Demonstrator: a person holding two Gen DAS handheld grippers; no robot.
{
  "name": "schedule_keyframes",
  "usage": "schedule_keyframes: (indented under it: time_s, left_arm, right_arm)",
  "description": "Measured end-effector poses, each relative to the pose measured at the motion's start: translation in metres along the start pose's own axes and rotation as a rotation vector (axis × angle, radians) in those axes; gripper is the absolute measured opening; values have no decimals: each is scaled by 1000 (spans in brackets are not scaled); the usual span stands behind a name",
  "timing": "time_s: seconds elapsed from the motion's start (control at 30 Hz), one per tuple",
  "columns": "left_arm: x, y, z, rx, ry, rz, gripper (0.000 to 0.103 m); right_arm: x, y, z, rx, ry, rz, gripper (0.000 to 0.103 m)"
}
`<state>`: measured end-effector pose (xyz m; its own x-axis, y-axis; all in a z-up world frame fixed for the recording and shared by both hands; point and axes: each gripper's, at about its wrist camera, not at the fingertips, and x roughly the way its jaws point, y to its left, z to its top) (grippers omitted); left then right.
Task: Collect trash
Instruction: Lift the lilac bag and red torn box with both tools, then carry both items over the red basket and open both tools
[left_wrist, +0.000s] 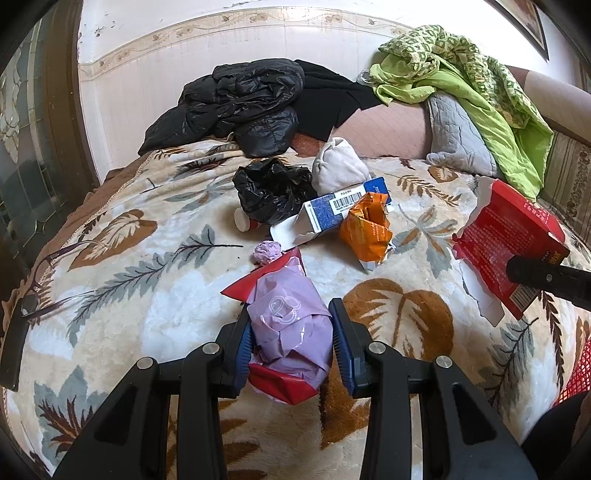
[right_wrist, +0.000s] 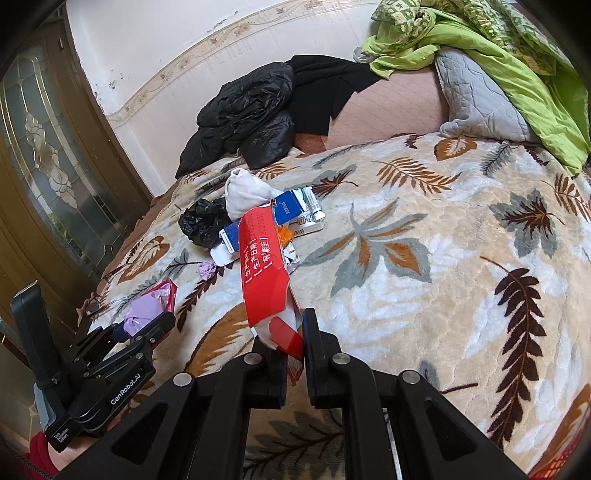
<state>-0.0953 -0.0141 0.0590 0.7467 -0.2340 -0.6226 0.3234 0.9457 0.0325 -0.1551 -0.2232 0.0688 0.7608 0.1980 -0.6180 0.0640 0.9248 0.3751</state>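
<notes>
My left gripper (left_wrist: 291, 321) is shut on a lilac plastic bag with a red wrapper (left_wrist: 290, 325), just above the leaf-patterned blanket (left_wrist: 147, 295). It also shows in the right wrist view (right_wrist: 144, 314). My right gripper (right_wrist: 295, 343) is shut on a torn red carton (right_wrist: 262, 273), held up over the bed; the carton also shows in the left wrist view (left_wrist: 509, 243). More trash lies in a pile ahead: a black plastic bag (left_wrist: 269, 192), a blue-and-white carton (left_wrist: 332, 214), an orange packet (left_wrist: 369, 229), a small lilac wad (left_wrist: 267, 253), a small red-and-white cup (left_wrist: 243, 221).
A black jacket (left_wrist: 236, 107), a white cloth bundle (left_wrist: 338, 166), a grey pillow (left_wrist: 458, 136) and a green quilt (left_wrist: 480, 85) lie at the back of the bed. Glasses (left_wrist: 48, 280) rest at the bed's left edge. A glass door (right_wrist: 48, 166) stands at left.
</notes>
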Motion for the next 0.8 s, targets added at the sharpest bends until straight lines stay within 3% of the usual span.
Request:
schedule_keyframes:
  time_s: [0.3, 0.53, 0.8]
  left_arm:
    - [-1, -4, -1, 5, -7, -30, 37]
    - [-10, -11, -4, 15, -11, -165, 37]
    - [-26, -25, -6, 34, 8, -336, 37]
  right_arm:
    - [-5, -8, -1, 7, -6, -12, 9]
    - [-14, -3, -3, 12, -10, -29, 9]
    - [-50, -11, -22, 47, 7, -20, 9]
